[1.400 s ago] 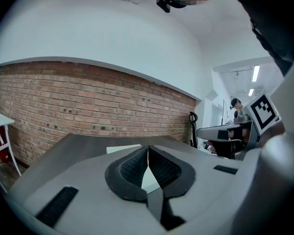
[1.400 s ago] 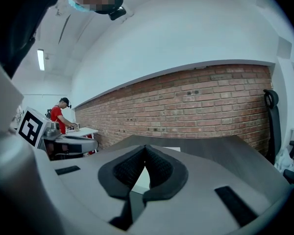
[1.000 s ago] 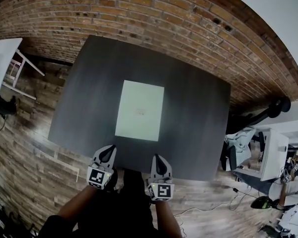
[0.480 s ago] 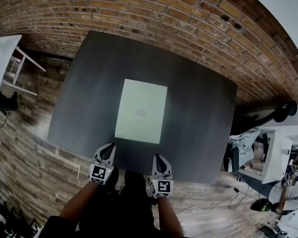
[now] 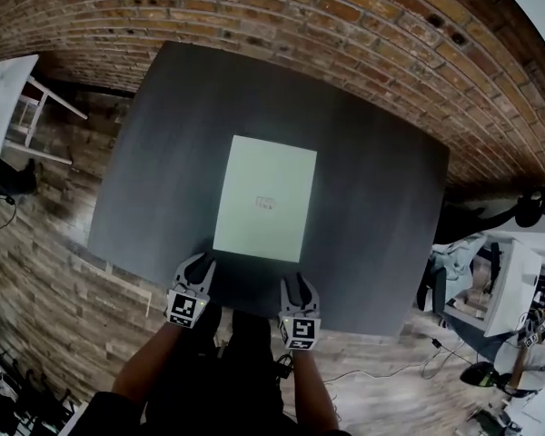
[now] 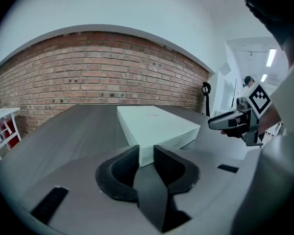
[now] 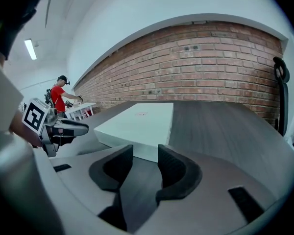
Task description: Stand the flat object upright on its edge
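A flat pale green box point(image 5: 265, 198) lies on its broad face in the middle of the dark grey table point(image 5: 154, 171). Both grippers hover over the table's near edge, just short of the box's near side. My left gripper point(image 5: 198, 264) points at the box's near left corner point(image 6: 154, 124). Its jaws are opening, with a narrow gap point(image 6: 146, 153) and nothing between them. My right gripper point(image 5: 294, 285) faces the near right corner point(image 7: 139, 124). Its jaws are also opening, wider, and are empty point(image 7: 145, 156). Neither touches the box.
A brick wall point(image 5: 363, 16) runs behind the table. A white side table point(image 5: 4, 98) stands at the left, and desks and chairs point(image 5: 490, 280) at the right. A person in a red top point(image 7: 59, 94) stands far off. Wooden floor point(image 5: 54, 271) surrounds the table.
Both grippers have come slightly nearer the box's near edge, and their fingertips have parted from a shut point.
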`<state>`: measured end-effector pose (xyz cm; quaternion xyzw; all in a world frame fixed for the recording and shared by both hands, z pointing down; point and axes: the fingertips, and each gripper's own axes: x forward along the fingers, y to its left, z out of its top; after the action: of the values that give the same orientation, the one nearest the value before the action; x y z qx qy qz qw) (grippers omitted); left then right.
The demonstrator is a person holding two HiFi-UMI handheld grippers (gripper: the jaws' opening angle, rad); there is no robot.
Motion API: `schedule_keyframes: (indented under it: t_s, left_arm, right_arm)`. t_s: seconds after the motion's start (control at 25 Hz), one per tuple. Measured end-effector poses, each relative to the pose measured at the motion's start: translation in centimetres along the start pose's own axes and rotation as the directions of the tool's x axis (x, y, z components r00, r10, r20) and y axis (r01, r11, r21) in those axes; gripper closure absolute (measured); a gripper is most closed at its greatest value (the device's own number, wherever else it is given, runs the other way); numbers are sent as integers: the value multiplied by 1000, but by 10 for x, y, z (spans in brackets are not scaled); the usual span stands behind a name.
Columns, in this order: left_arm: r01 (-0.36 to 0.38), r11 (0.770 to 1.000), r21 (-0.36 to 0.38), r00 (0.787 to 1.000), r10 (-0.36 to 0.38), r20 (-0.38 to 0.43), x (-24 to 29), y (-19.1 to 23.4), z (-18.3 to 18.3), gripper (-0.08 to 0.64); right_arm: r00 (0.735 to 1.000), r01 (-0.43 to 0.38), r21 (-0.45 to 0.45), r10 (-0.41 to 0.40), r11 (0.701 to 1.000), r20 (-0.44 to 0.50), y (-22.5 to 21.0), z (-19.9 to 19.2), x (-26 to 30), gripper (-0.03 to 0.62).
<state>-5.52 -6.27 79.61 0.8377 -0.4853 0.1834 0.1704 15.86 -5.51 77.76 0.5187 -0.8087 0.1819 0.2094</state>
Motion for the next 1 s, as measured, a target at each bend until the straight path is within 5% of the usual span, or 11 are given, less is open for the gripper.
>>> schedule_keyframes:
  t_s: [0.08,0.44,1.0]
  left_arm:
    - [8,1000,3,1000,-8,-14,4,1,-7,393]
    - [62,998,12,995,-61,-79,27,-2,-27,371]
    - [109,994,8,982,-106,-155,40,-7,-37,367]
  right_arm:
    - [1000,1,1,-1,1000,-23,-3,-9,5,406]
    - [996,-21,-15,19,1000,-87,-10,-35,28,342]
    - [988,-74,-59,66,995,-141,-9,-47,51,337]
